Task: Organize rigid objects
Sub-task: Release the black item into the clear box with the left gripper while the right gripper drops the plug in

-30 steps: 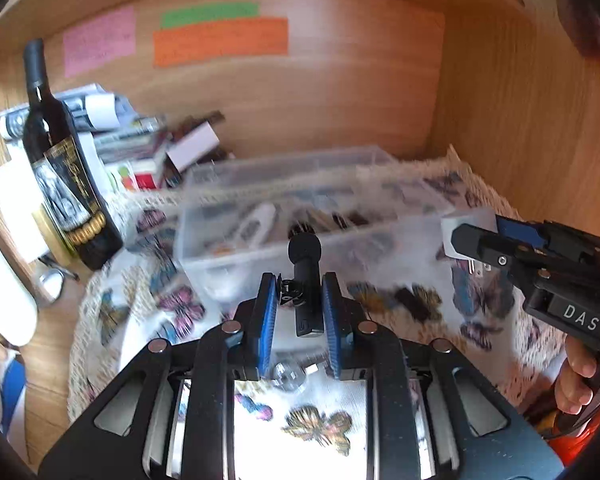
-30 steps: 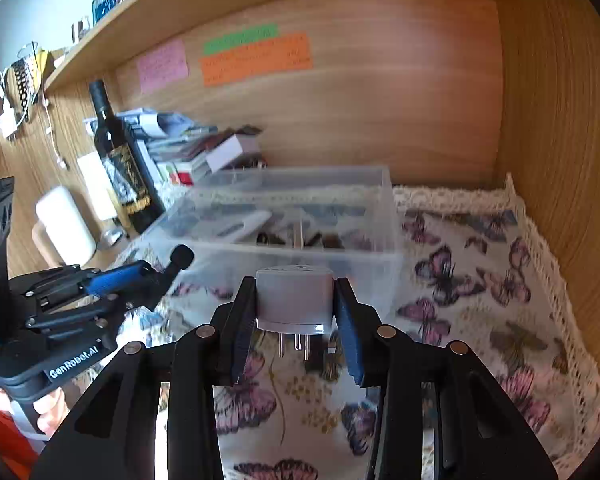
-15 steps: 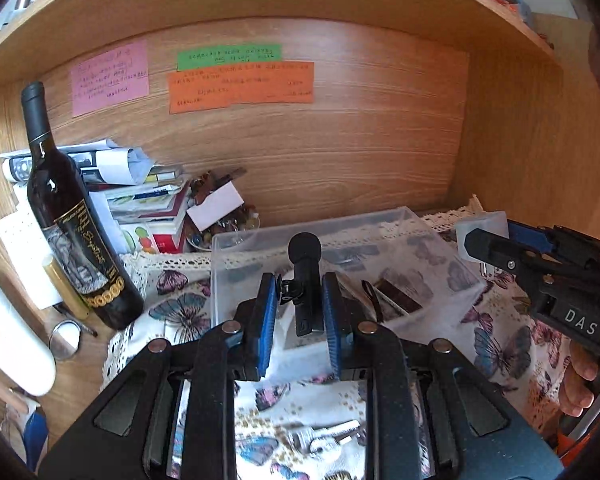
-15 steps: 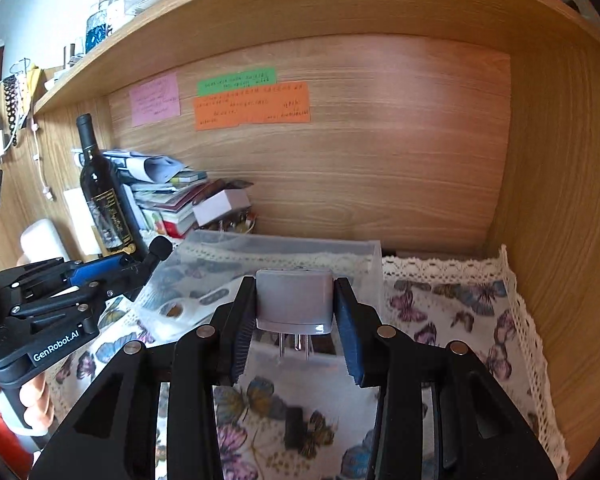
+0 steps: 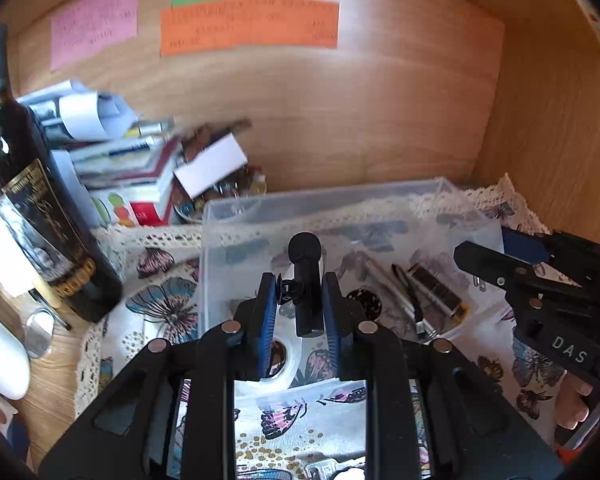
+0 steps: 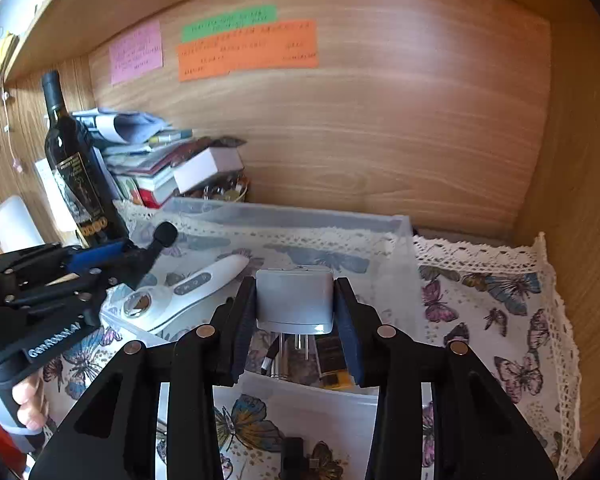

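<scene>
The left gripper (image 5: 296, 304) is clamped on a small black clip-on microphone (image 5: 306, 280), foam head up, held upright between the blue pads. The right gripper (image 6: 296, 320) is clamped on a grey plug adapter (image 6: 295, 300), prongs pointing down. Both loads hang over the clear plastic bin (image 6: 396, 248) on the butterfly cloth (image 6: 500, 320).

To do the drop well, I judge each hand should lower until its load is inside the walls before the pads part, so neither thing bounces out. The microphone sits above the left part of the bin, where a white handheld device (image 6: 188, 292) already lies; a spot beside it would be better than on top. The adapter hangs over dark, slim items (image 5: 432, 288) in the right part, and its prongs could catch on them.

The bin's near wall lies right under both grippers, so a low approach risks knocking the rim. A wine bottle (image 5: 32, 208) stands left of the bin beside a stack of books and papers (image 6: 152, 160); the wooden back panel (image 6: 380, 140) and side wall close the alcove, and the shelf above limits lifting. The cloth to the right of the bin is free.
</scene>
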`<state>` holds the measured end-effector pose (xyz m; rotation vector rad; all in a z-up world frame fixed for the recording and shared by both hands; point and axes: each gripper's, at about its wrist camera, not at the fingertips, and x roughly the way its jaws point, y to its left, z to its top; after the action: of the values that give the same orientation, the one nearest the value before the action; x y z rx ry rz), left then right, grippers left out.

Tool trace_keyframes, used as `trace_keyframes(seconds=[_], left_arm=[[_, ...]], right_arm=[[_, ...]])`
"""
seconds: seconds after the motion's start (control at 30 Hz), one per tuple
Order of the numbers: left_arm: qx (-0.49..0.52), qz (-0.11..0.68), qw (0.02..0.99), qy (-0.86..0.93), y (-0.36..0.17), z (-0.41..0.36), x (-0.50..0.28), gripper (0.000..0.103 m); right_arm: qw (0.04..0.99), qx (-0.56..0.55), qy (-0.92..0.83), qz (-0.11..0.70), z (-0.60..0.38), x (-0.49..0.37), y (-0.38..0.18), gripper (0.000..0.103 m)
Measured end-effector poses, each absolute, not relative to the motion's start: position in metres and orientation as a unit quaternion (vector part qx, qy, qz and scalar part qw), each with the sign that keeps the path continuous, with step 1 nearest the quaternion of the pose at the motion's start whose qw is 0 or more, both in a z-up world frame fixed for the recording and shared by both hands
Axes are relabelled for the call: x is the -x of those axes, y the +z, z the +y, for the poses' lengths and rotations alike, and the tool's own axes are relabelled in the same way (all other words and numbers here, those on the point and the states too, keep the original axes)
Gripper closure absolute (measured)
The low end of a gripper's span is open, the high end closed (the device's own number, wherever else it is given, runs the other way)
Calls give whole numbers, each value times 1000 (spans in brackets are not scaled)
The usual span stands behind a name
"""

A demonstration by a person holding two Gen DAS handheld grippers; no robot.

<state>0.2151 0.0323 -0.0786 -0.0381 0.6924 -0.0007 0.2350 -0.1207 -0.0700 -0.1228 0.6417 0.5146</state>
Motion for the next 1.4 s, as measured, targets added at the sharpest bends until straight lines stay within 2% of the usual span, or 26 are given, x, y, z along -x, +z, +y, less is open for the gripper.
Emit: trace_keyframes(seconds=[0.43, 0.5, 0.57, 0.63, 0.77, 0.9, 1.07, 1.13, 1.2, 1.4], left_arm=[[14, 354, 935, -16, -90, 28, -219, 81], [13, 351, 936, -16, -87, 28, -216, 80], [12, 344, 939, -13, -81, 28, -211, 77], [14, 334, 942, -8, -74, 30, -205, 65], [12, 308, 951, 2, -56, 36, -188, 58], [6, 292, 956, 9, -46, 43, -169, 38], [-5, 307, 952, 12, -51, 44, -151, 35], [-7, 319, 948, 12, -58, 42, -144, 28], [-9, 331, 944, 13, -66, 41, -138, 25], [11, 392, 920, 1, -98, 33, -128, 19]], right_arm=[[904, 95, 241, 340, -104, -240, -87, 67], [904, 94, 242, 339, -105, -239, -86, 63], [907, 92, 241, 334, -107, -236, -82, 60], [910, 89, 240, 327, -110, -233, -77, 59], [917, 81, 240, 308, -120, -221, -62, 52], [926, 80, 235, 285, -132, -203, -48, 47], [929, 81, 228, 278, -148, -186, -41, 46], [929, 81, 225, 282, -152, -182, -42, 46], [928, 82, 221, 289, -157, -179, -46, 46], [919, 90, 206, 323, -169, -171, -67, 45]])
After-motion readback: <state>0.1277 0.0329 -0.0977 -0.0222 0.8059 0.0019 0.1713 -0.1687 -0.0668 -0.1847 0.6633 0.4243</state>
